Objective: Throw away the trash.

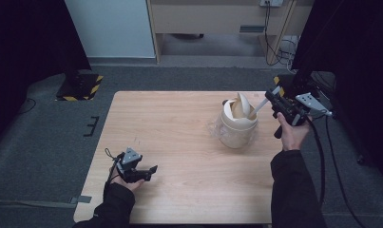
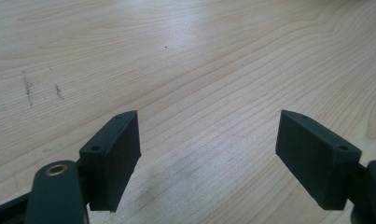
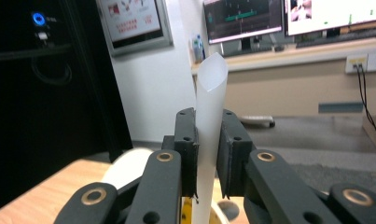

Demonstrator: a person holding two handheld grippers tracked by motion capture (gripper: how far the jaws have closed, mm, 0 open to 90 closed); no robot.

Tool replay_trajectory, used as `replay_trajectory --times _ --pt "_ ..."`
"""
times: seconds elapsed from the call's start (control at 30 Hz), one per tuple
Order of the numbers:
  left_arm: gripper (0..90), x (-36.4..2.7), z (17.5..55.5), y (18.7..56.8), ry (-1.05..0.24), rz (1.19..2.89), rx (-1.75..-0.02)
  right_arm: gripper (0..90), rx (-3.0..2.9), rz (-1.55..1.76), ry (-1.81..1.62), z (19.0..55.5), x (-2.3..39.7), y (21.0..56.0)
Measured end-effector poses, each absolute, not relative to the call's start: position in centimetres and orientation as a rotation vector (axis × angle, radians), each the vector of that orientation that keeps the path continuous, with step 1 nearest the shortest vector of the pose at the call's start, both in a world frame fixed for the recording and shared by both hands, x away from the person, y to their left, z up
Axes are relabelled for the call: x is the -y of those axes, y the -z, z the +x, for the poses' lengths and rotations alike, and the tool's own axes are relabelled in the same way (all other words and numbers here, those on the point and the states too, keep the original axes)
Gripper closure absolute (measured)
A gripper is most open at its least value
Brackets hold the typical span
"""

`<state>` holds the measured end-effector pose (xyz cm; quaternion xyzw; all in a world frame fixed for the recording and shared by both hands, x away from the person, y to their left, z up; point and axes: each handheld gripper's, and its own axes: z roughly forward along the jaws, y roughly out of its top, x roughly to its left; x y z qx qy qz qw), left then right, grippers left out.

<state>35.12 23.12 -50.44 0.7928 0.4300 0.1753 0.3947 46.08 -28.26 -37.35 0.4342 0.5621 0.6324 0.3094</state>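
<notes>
A cream bin (image 1: 236, 128) with a tilted swing lid stands on the wooden table (image 1: 179, 137), right of centre. A pale translucent strip (image 3: 209, 135) like a rolled sheet is clamped between the black jaws of my right gripper (image 3: 209, 154). In the high view my right gripper (image 1: 271, 101) hovers just right of the bin's top, and the strip (image 1: 260, 107) reaches toward the lid. My left gripper (image 1: 153, 169) rests low at the table's front left, jaws wide apart. Bare wood lies between its pads (image 2: 118, 154).
Beyond the table's far edge are grey floor, a yellow-and-black striped base (image 1: 82, 85) at the left and cables (image 1: 279, 47) at the back right. A cable (image 1: 322, 156) trails from my right gripper past the table's right edge.
</notes>
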Motion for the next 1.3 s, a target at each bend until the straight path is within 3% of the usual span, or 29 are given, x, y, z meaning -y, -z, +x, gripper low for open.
replay_trajectory --times 0.13,0.53,0.7,1.3 --pt "21.3 -23.1 35.1 50.5 -0.442 2.013 -1.09 77.2 -1.524 1.178 -1.651 46.6 27.7 38.3" --pt "21.1 -23.3 35.2 50.4 -0.448 2.005 -1.098 37.7 -1.535 1.197 -1.649 46.0 28.6 37.9" --pt "20.4 -23.7 35.3 50.4 -0.453 1.996 -1.119 26.9 -1.586 1.202 -1.606 44.5 29.2 38.7" --pt "16.0 -25.5 36.3 51.8 -0.42 2.074 -1.206 21.3 -1.887 1.305 -1.392 40.5 29.3 46.2"
